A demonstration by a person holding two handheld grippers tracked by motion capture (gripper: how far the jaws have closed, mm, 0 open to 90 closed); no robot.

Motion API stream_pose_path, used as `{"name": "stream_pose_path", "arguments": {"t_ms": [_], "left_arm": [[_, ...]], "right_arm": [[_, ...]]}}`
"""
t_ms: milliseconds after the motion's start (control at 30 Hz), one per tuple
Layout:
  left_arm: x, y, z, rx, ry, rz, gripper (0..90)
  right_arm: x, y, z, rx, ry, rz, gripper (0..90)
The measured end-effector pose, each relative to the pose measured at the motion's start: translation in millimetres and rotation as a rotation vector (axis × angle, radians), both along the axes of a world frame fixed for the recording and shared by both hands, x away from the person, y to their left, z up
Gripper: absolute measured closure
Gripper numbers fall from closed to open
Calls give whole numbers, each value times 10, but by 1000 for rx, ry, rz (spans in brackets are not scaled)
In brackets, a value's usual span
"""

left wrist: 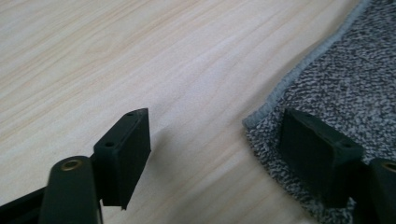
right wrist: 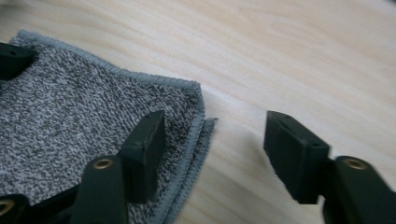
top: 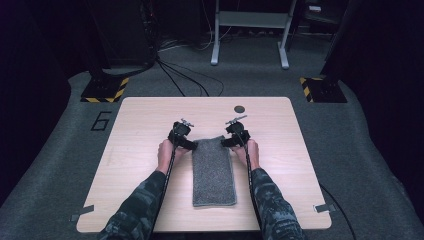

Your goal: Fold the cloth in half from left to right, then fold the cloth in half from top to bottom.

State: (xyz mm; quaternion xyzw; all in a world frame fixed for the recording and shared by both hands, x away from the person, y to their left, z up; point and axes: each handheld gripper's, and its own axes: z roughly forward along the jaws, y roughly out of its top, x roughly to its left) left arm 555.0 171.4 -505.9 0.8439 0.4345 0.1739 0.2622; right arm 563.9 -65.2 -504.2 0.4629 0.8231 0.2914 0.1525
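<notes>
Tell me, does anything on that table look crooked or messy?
Only slightly. The folded grey towel lies flat and fairly straight on the wooden table, but at its far right corner the lower layer's hem sticks out past the upper one, so the layers aren't quite aligned.

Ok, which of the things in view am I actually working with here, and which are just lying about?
In the job:
- grey towel, folded into a strip on the table
- left gripper, jaws astride its far left corner
- right gripper, jaws astride its far right corner

Lying about:
- dark round disc near the table's far edge
- tape strips at the near corners
- grey stand on the floor
</notes>
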Motion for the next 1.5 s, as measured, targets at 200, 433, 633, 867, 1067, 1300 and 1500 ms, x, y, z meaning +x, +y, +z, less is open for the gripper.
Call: {"name": "stream_pose_path", "arguments": {"t_ms": [200,433,633,867,1067,1300,1500], "left_arm": [[-11,8,1,-48,13,-33,419],[-22,-19,10,-64,16,-77,585],[-26,-59,6,-84,18,-115,775],[-25,-71,4,-86,20,-123,852],[-29,-79,2,-100,24,-96,865],[-41,-62,43,-121,13,-82,869],[-78,-39,168,-128,-11,-101,869]], "right_arm": [[13,32,-12,6,17,-3,510],[21,42,-6,25,25,26,724],[37,-7,-14,67,49,32,828],[35,-20,-24,89,52,34,857],[18,3,-14,66,50,23,867],[-52,27,7,49,-7,15,871],[-132,-28,158,82,-61,35,869]]}}
